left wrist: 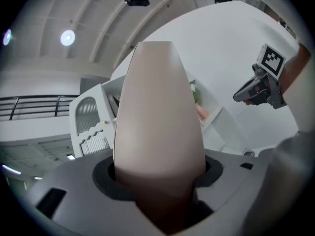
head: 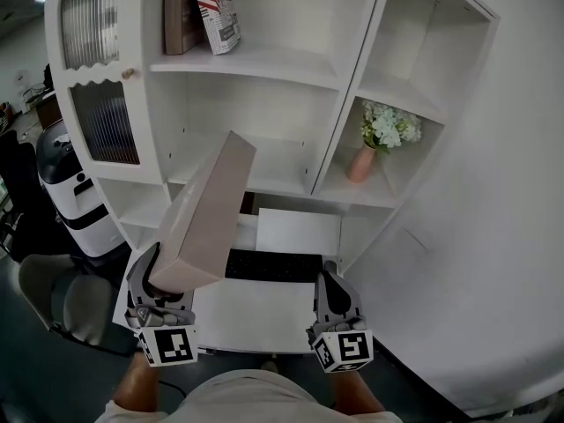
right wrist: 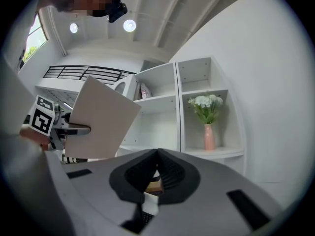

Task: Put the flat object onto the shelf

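My left gripper (head: 163, 282) gripped the lower end of the board (head: 209, 211). The board stood tilted in the air, in front of the shelf (head: 282, 64) and above the desk (head: 256, 315). My right gripper (head: 333, 291) was clenched on nothing, well apart from the board.

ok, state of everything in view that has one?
flat beige board: tilted, clamped at its lower end, off the shelf.
left gripper: jaws shut on the board.
right gripper: jaws together, empty.
ribbed-glass white cabinet door: closed.
pink vase of white flowers: upright on its shelf.
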A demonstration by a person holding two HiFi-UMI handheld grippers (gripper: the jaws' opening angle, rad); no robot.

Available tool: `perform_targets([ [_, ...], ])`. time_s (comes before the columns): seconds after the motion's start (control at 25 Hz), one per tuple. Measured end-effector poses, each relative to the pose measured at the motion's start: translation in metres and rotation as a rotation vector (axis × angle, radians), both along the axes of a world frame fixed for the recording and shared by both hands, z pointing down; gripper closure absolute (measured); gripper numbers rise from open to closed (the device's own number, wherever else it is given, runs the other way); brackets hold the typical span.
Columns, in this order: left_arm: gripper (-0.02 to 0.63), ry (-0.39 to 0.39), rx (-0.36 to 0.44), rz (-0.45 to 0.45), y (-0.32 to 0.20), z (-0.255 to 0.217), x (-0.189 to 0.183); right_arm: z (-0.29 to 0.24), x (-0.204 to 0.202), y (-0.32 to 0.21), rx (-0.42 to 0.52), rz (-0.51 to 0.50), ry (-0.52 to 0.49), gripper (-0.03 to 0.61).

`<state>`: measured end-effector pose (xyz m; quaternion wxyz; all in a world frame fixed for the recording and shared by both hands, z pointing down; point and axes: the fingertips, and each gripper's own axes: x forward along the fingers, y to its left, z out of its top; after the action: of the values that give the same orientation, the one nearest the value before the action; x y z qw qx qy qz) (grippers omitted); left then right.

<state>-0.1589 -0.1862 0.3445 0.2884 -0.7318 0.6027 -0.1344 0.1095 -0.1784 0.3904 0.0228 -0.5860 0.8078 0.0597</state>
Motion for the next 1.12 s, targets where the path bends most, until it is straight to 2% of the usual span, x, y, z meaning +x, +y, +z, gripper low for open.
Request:
perform_targets([
  [0.12, 0.337, -0.087, 0.021, -0.014, -0.009, -0.006, 0.012, 0.0, 0.003, -0.008, -0.002, -0.004, -0.001, 0.575],
  [0.4, 0.341, -0.352, 0.066, -0.05, -0.031, -0.019, 0.037, 0.005, 0.016, -0.022, -0.014, 0.0, -0.01, 0.575],
  [0.8, 0.342, -0.605, 0.092, -0.059, -0.064, -0.029, 0.062, 0.013, 0.031, -0.03, -0.03, 0.015, -0.02, 0.575],
  [1.12, 0.342, -0.755, 0.068, -0.039, -0.092, -0.029, 0.078, 0.021, 0.044, -0.034, -0.046, 0.035, -0.027, 0.575],
])
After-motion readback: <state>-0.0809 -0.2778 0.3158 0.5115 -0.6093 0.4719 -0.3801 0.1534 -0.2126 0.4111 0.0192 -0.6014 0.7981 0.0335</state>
